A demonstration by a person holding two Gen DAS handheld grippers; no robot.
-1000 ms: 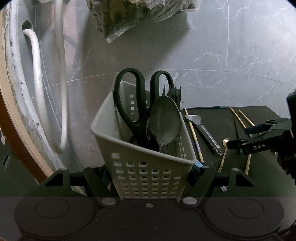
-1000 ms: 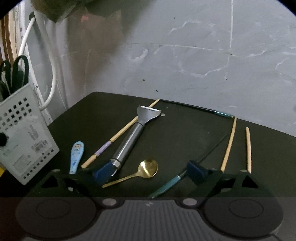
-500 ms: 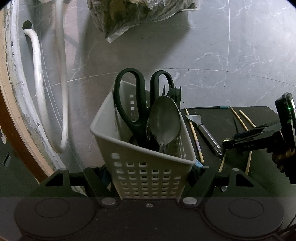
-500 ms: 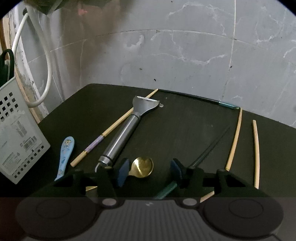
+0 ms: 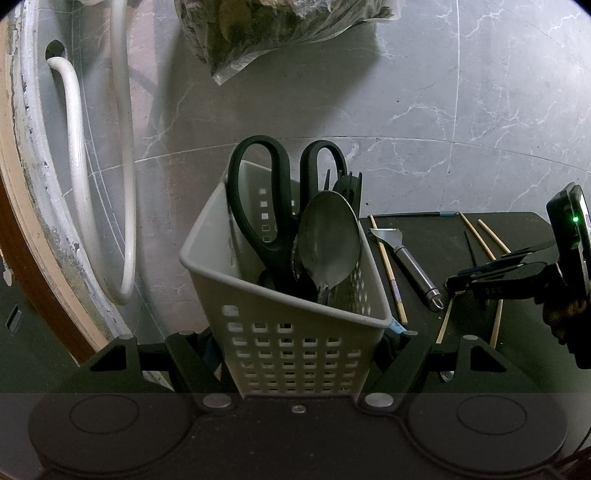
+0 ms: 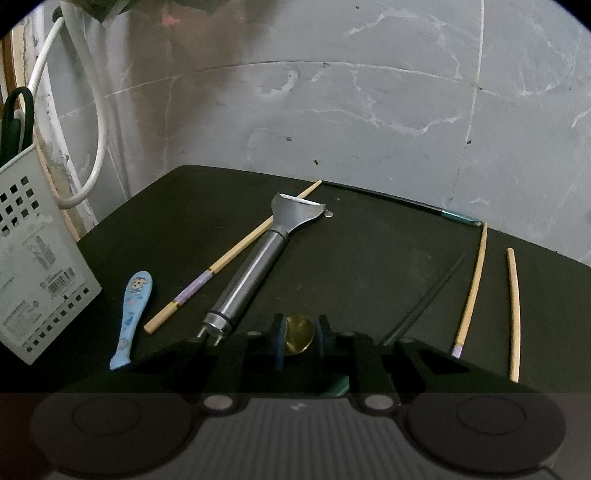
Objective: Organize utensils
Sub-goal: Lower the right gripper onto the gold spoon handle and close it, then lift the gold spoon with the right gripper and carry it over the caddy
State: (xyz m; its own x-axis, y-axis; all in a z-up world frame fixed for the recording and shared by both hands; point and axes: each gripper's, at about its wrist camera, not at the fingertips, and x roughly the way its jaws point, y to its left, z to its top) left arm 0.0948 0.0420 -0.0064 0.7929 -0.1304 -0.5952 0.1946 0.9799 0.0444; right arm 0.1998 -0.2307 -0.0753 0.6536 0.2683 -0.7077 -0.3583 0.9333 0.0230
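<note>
My left gripper (image 5: 301,341) is shut on a white perforated utensil caddy (image 5: 288,291) that holds black-handled scissors (image 5: 258,206), a large metal spoon (image 5: 328,240) and a dark fork. My right gripper (image 6: 298,338) is shut on the bowl of a small gold spoon (image 6: 299,332) on the black table (image 6: 369,258). It also shows in the left wrist view (image 5: 458,282) at the right. On the table lie a steel peeler (image 6: 255,269), a blue cartoon spoon (image 6: 133,314) and several chopsticks (image 6: 472,284).
The caddy shows at the left edge of the right wrist view (image 6: 33,266). A marble wall (image 6: 332,110) stands behind the table. White hoses (image 5: 74,147) hang at the left. A plastic bag (image 5: 277,29) hangs above the caddy.
My right gripper moved forward over the gold spoon and closed its fingers on the bowl. The left gripper and the caddy stayed still.
</note>
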